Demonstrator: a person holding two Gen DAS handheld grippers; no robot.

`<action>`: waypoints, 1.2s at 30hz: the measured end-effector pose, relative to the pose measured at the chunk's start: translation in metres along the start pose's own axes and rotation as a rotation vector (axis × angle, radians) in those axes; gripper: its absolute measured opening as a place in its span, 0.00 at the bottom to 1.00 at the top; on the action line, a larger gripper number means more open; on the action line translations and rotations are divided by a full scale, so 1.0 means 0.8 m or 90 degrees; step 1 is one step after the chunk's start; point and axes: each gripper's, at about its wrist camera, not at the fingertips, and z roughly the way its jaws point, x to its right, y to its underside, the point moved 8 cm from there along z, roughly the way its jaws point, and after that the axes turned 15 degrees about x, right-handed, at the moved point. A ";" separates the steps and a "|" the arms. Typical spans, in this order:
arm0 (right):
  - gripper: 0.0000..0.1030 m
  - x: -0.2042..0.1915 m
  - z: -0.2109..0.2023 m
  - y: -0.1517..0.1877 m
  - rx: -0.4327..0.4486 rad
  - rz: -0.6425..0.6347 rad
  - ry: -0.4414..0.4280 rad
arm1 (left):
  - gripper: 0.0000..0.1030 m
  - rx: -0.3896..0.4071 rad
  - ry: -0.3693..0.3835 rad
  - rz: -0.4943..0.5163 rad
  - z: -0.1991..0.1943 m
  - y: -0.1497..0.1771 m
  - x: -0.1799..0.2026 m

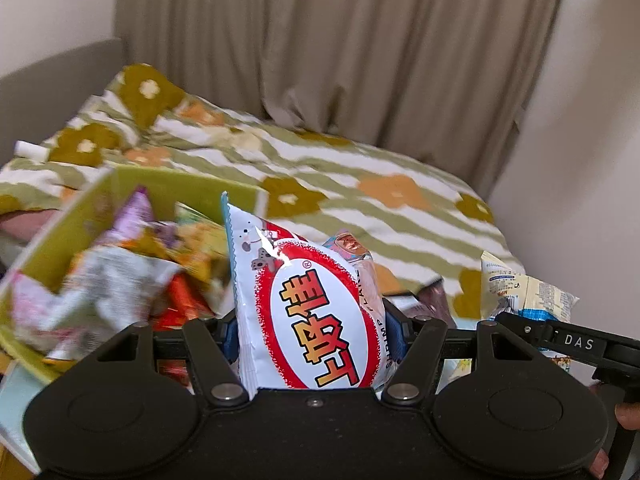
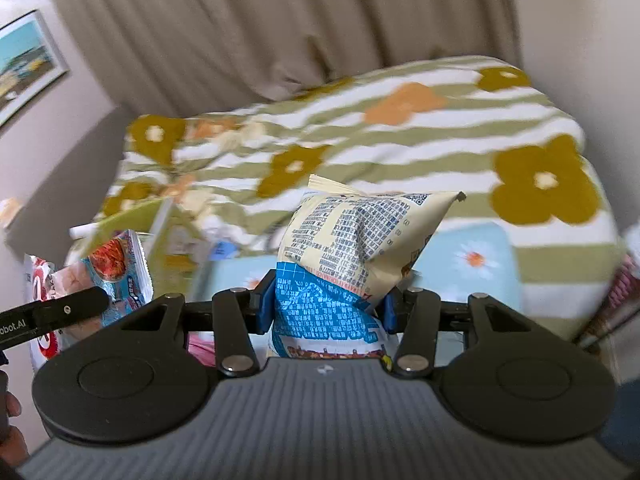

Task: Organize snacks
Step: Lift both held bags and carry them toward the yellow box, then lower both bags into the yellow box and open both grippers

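Beside the green box, my left gripper pinches a light, puffy shrimp-flake bag mid-body, my right gripper a crinkly cream packet.

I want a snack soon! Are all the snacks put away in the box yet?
Not yet. Done: the green box already holds a pile of packets. In hand: the left gripper holds a white shrimp flakes bag, and the right gripper holds a cream and blue snack bag. Left: both bags still need putting away, plus a pink-and-blue packet beside the box.
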 end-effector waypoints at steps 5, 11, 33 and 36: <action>0.62 -0.065 0.006 -0.018 0.010 -0.030 -0.079 | 0.67 0.039 -0.037 -0.016 -0.028 -0.037 -0.047; 0.62 -0.158 0.023 -0.031 0.022 -0.070 -0.151 | 0.67 0.069 -0.068 -0.021 -0.038 -0.075 -0.114; 0.62 -0.369 0.182 0.005 -0.012 -0.063 -0.068 | 0.68 -0.068 0.093 -0.068 0.150 -0.112 -0.295; 0.62 -0.369 0.195 0.008 -0.014 -0.049 -0.040 | 0.73 -0.096 0.135 -0.076 0.178 -0.103 -0.291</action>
